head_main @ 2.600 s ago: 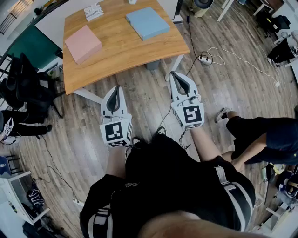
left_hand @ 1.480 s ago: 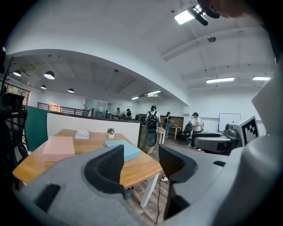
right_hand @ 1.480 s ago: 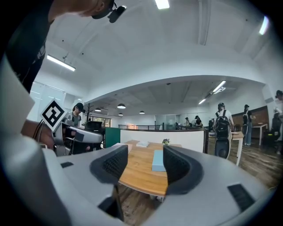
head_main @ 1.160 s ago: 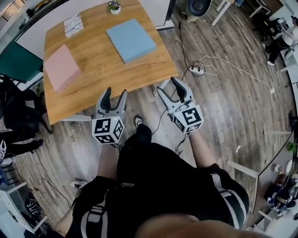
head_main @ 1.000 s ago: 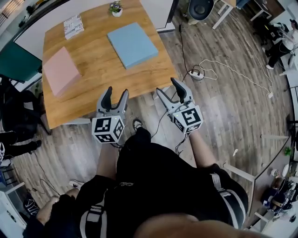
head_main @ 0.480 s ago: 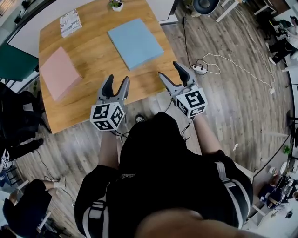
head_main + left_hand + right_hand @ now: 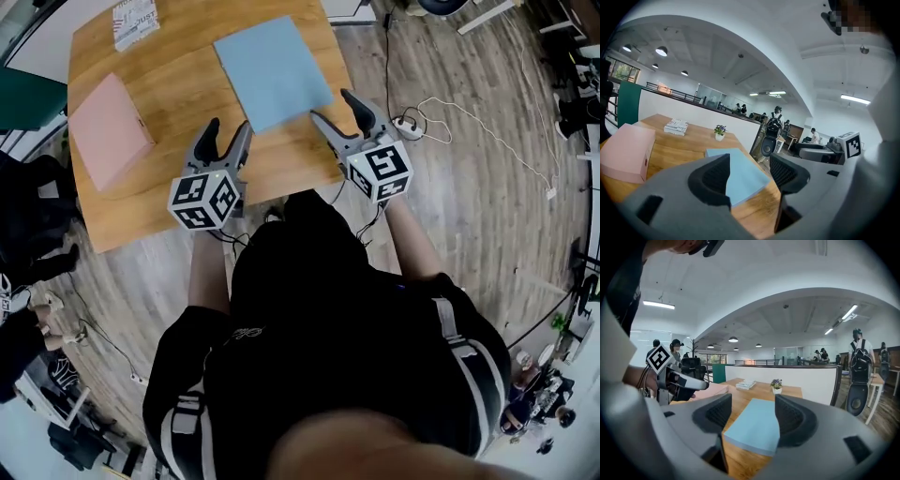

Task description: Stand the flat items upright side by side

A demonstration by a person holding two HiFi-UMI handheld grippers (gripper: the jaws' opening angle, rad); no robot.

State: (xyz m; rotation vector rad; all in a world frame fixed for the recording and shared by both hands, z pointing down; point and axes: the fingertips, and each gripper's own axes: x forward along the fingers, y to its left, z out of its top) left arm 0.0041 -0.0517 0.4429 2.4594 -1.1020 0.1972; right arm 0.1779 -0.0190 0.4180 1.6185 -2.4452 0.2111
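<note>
head view, top centre: blue flat item [image 7: 272, 70], a thin pale-blue square slab lying flat on the wooden table [image 7: 187, 94]. upper left: pink flat item [image 7: 108, 131], thicker and box-like, also lying flat, well apart from the blue one (neither stands upright). left gripper [image 7: 225, 129], centre left, hangs over the table's near edge, its jaws apart with nothing between the pads. right gripper [image 7: 335, 106], centre right, is likewise spread and empty, its tips near the blue item's lower right corner; in the right gripper view the slab shows beyond the jaws, untouched. a stack of booklets [image 7: 134, 21] sits at the table's top left corner, a small potted plant [image 7: 720, 131] at its far edge. a power strip [image 7: 409, 123] lies on the floor, right.
</note>
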